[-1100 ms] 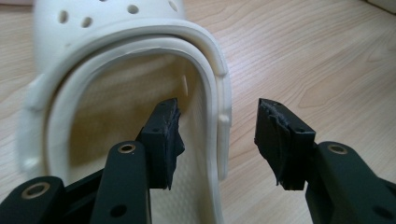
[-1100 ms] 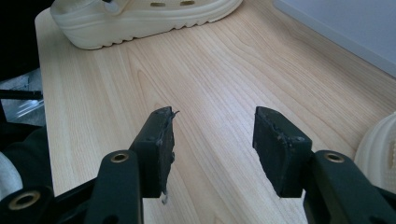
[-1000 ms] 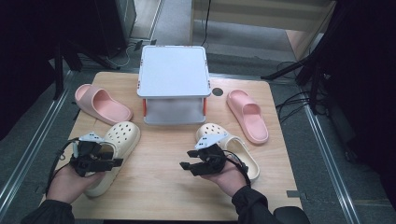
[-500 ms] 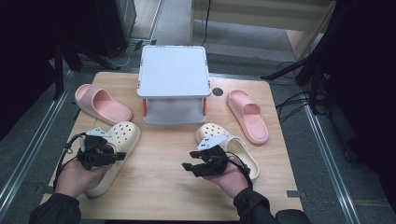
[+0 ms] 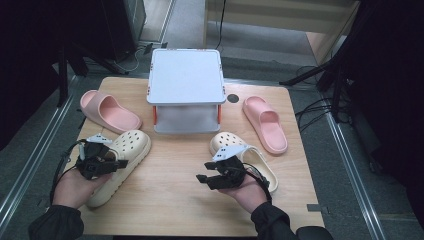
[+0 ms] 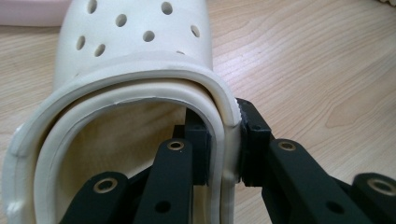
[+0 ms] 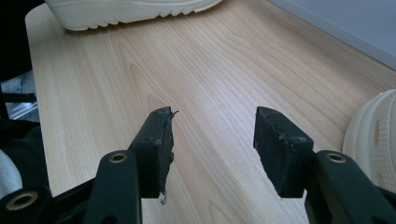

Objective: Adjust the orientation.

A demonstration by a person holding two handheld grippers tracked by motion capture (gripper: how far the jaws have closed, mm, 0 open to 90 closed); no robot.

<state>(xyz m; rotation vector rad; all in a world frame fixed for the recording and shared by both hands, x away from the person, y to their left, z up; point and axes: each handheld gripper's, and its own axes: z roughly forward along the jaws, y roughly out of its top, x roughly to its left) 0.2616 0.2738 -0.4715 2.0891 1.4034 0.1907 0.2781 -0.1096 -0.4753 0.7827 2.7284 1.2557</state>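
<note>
Left tongs (image 6: 224,140), held low and level over the tabletop (image 5: 190,200), have just been closing and now pinch the cream clog's (image 6: 135,70) side wall. Right tongs (image 7: 212,140) hover open, beside the second clog (image 5: 245,155).

Right gripper (image 7: 212,140) jaws stand apart over bare wooden table (image 7: 224,70); cream clog (image 7: 126,11) far left, another (image 7: 373,135) near right

Even, soft overhead light brightens the wooden table (image 5: 185,200) while its surroundings fall into near-black shadow. The high view is slightly soft and grainy. Between the jaws, the wood grain reads sharp — nearest jaw parts blur. No glare; shadows stay faint.
</note>
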